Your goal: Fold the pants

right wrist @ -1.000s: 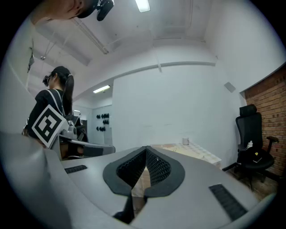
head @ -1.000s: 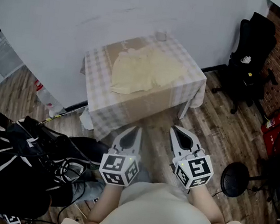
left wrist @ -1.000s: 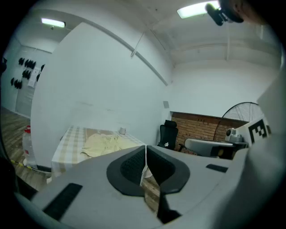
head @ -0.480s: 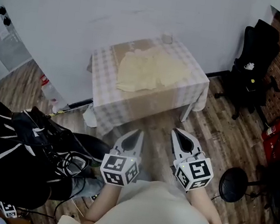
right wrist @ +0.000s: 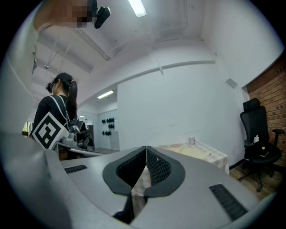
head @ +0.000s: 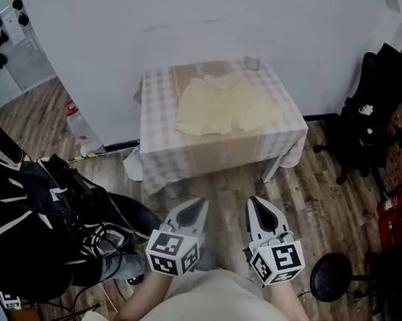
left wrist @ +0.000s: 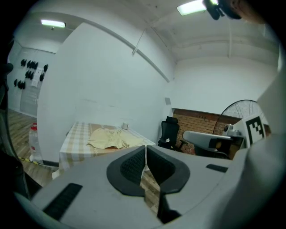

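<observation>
Pants (head: 227, 106), pale yellow, lie spread and unfolded on the checked-cloth desk (head: 156, 138) against the white wall. A small cup (head: 252, 62) stands at the desk's back edge, apart from the cloth.

Left tool (head: 196, 206) and right tool (head: 260, 205) are side by side, well short of the desk, over wood floor (head: 314, 202). Each has its jaws pressed together on nothing, and they point toward the desk.

Around:
- Black office chair (head: 375, 106) right of the desk, by the brick wall.
- Red canisters (head: 395, 204) on the floor beyond it.
- A fan (left wrist: 239, 109) (seen from the left tool's camera).
- Clear bottle (head: 79, 130) at the desk's left foot.
- A tangle of black cables (head: 86, 214) just left of the left tool.
- A person in a black top with white stripes (right wrist: 57, 107) stands off to the left.

Against a second ago, desk and chair sit further right in the head view, and a wall panel with black pegs (head: 21, 42) has come in at top left. The tools are closed as before.
</observation>
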Tool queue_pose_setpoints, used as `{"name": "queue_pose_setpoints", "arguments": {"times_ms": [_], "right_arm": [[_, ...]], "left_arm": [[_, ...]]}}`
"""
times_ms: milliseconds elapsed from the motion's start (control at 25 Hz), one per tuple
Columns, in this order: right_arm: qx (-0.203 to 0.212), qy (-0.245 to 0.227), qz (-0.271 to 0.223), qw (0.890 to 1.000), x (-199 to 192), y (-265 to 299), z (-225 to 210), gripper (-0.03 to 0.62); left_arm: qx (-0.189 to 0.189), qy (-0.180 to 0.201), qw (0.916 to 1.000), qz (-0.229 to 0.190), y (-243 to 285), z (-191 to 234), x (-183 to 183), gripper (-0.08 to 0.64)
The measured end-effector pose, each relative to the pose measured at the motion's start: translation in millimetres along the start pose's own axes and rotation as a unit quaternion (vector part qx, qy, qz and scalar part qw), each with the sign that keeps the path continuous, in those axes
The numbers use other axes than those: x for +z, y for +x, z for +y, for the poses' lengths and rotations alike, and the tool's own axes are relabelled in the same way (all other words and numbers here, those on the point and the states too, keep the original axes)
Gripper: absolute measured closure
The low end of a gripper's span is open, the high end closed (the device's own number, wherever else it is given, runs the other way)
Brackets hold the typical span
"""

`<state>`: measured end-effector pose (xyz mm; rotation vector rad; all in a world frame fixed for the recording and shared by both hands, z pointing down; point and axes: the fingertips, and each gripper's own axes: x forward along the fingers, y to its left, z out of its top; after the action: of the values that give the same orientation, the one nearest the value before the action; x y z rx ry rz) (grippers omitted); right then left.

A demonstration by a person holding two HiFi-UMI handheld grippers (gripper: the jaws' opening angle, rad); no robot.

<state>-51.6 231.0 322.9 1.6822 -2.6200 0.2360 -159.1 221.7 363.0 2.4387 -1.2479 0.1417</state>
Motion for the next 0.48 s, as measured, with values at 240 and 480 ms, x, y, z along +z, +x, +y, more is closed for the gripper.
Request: {"name": "queue_pose_setpoints", "arguments": {"times_ms": [240, 480], "right_arm": [[0.02, 0.017, -0.001, 1.0, -17.3, -10.6, 11.9, 0.592], [0.0, 0.023, 0.014, 1.0, -20.9, 9.2, -18.3, 0.592]], "left_arm": [[0.017, -0.004, 0.9999, 0.002, -15.0, 1.0, -21.7, 0.551], [0.003, -0.001, 0.9999, 0.012, 25.6, 12.9, -14.8, 0.551]]}}
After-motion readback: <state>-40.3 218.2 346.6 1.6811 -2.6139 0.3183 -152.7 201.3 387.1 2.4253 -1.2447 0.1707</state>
